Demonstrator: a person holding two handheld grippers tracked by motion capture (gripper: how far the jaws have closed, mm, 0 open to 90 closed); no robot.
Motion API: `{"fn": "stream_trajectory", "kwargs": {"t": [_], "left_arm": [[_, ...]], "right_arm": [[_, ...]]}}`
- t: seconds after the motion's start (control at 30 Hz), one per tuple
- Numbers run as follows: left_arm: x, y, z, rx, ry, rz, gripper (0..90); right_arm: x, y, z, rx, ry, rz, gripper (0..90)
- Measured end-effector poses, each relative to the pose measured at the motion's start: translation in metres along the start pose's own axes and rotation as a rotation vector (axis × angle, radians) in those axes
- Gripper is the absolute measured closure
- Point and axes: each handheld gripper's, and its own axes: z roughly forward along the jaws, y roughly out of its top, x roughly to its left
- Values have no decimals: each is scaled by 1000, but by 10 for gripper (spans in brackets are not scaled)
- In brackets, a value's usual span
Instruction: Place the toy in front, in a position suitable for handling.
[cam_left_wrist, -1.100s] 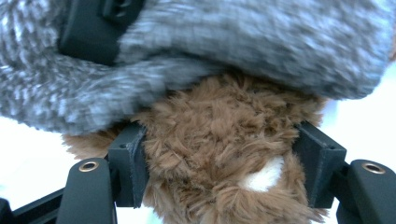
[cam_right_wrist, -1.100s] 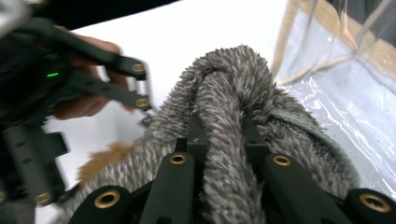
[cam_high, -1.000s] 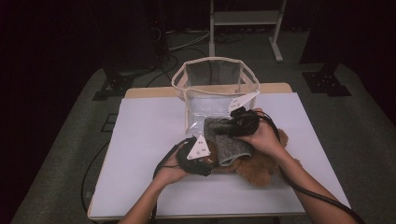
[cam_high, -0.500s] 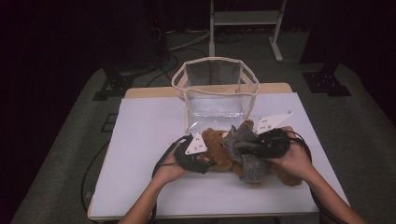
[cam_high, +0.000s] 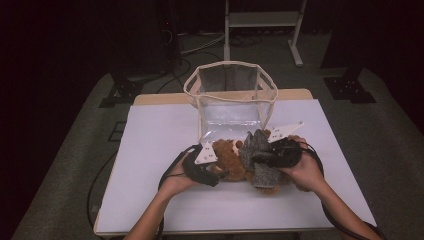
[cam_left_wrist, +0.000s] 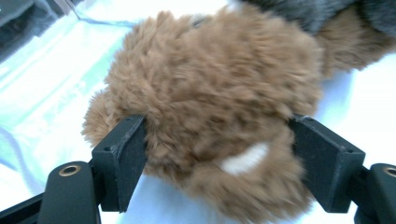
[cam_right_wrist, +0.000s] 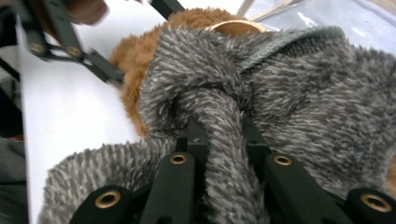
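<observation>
On the white table before the clear bag, our right gripper pinches the teddy bear's grey garment while our left gripper, jaws just widening, straddles its head.

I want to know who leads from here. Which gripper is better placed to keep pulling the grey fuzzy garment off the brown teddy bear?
Right. The right gripper is shut on a fold of the grey garment, while the left gripper, its jaws just opening, straddles the teddy bear to steady it.
</observation>
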Motion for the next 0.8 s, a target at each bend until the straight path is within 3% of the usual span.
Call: {"fn": "stream_trajectory", "kwargs": {"t": [0.2, 0.3, 0.43, 0.53, 0.67, 0.8], "left_arm": [[3, -6, 1, 0, -2, -2, 381], [1, -3, 3, -10, 19, 38, 399], [2, 0, 5, -27, 28, 43, 432], [3, -1, 6, -34, 38, 39, 436], [3, -2, 4, -27, 44, 43, 435], [6, -5, 1, -35, 30, 25, 418]], "right_arm": [[-7, 3, 1, -22, 11, 28, 784], [1, 11, -3, -42, 17, 1, 784], [14, 27, -3, -74, 59, -32, 785], [27, 38, 9, -60, 92, -75, 784], [37, 38, 26, 3, 84, -133, 783], [29, 25, 19, 17, 60, -107, 783]]}}
